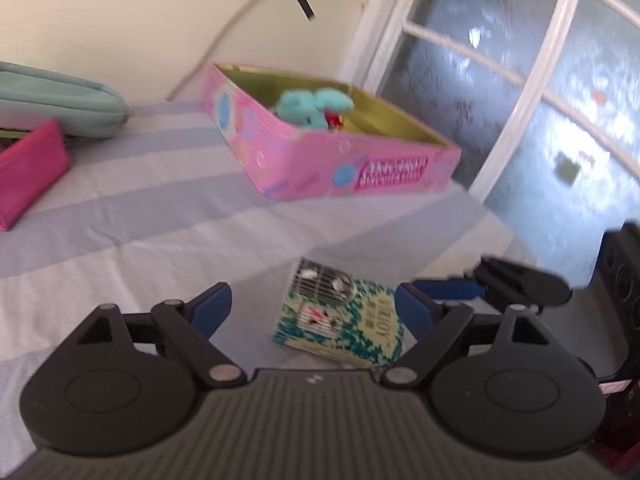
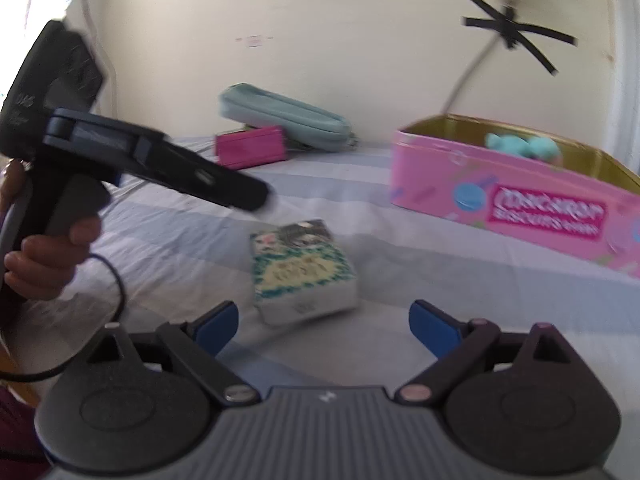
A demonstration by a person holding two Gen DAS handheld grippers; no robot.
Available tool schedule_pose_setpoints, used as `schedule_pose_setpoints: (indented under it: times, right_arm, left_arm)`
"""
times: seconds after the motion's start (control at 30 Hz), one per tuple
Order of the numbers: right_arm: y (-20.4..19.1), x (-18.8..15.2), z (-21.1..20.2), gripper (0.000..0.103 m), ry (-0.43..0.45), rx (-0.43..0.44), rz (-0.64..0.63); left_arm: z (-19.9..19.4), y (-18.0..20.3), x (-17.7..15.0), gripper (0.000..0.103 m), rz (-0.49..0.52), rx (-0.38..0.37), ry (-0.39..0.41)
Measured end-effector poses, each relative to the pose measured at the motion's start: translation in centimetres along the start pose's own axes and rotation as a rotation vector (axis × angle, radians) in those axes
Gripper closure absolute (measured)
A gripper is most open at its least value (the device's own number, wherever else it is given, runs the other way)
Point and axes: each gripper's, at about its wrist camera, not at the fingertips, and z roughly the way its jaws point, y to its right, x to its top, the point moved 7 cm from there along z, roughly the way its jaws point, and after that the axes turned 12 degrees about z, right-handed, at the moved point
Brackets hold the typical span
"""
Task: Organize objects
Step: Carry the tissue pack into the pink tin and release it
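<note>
A small green-and-cream patterned box (image 1: 340, 314) lies on the striped bedsheet (image 1: 140, 208); it also shows in the right wrist view (image 2: 302, 270). My left gripper (image 1: 314, 312) is open and empty, hovering just above and before the box. My right gripper (image 2: 324, 322) is open and empty, just short of the box. An open pink tin (image 1: 332, 160) holds a teal plush toy (image 1: 314, 108); the tin (image 2: 516, 204) stands at the right in the right wrist view. The left gripper's body (image 2: 120, 152) shows there at the left, held by a hand.
A teal pencil pouch (image 2: 284, 116) and a magenta pouch (image 2: 250, 146) lie at the back by the wall; they show at far left in the left wrist view (image 1: 48, 100). A frosted window (image 1: 520, 100) is to the right. Black tape marks the wall.
</note>
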Motion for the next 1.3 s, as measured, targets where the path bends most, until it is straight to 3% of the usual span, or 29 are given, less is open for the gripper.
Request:
schedule_pose_setpoints:
  times: [0.07,0.17,0.27,0.3,0.5,0.73,1.0,1.07,1.2,1.3]
  right_arm:
    - [-0.3,0.0,0.6,0.012,-0.013,-0.009,-0.034]
    - [-0.2,0.0,1.4,0.021,-0.051,0.016,-0.025]
    - [0.0,0.4,1.5,0.046,-0.034,0.040,-0.022]
    - [0.1,0.6,1.5,0.047,-0.025,0.038,-0.016]
    - [1.6,4.1,0.3,0.048,0.150,-0.015,0.010]
    - [6.2,10.7,1.0,0.048,0.311,-0.102,0.097]
    - [9.9,12.6,6.4,0.046,0.281,-0.145,0.129]
    - [10.0,12.0,6.9,0.044,0.297,-0.144,0.119]
    - [10.6,11.9,6.4,0.022,0.348,-0.160,0.108]
    - [10.9,11.8,5.9,0.021,0.351,-0.127,0.148]
  left_arm:
    - [0.8,0.1,-0.3,0.016,-0.009,-0.020,-0.036]
    - [1.3,0.7,-0.3,0.032,0.009,-0.042,-0.054]
    - [1.7,1.0,0.7,0.036,0.027,-0.020,-0.057]
    - [1.7,1.0,1.5,0.038,0.031,-0.015,-0.051]
    - [2.0,1.7,9.0,0.038,0.133,0.054,0.045]
    - [6.8,1.5,16.1,0.036,0.235,0.151,0.080]
    - [12.2,-0.8,16.6,0.021,0.197,0.240,0.000]
    - [12.0,-1.2,16.5,0.020,0.161,0.252,0.024]
    - [10.4,-1.7,16.9,0.019,0.111,0.286,0.078]
    - [8.2,-1.8,17.2,0.019,0.090,0.307,0.122]
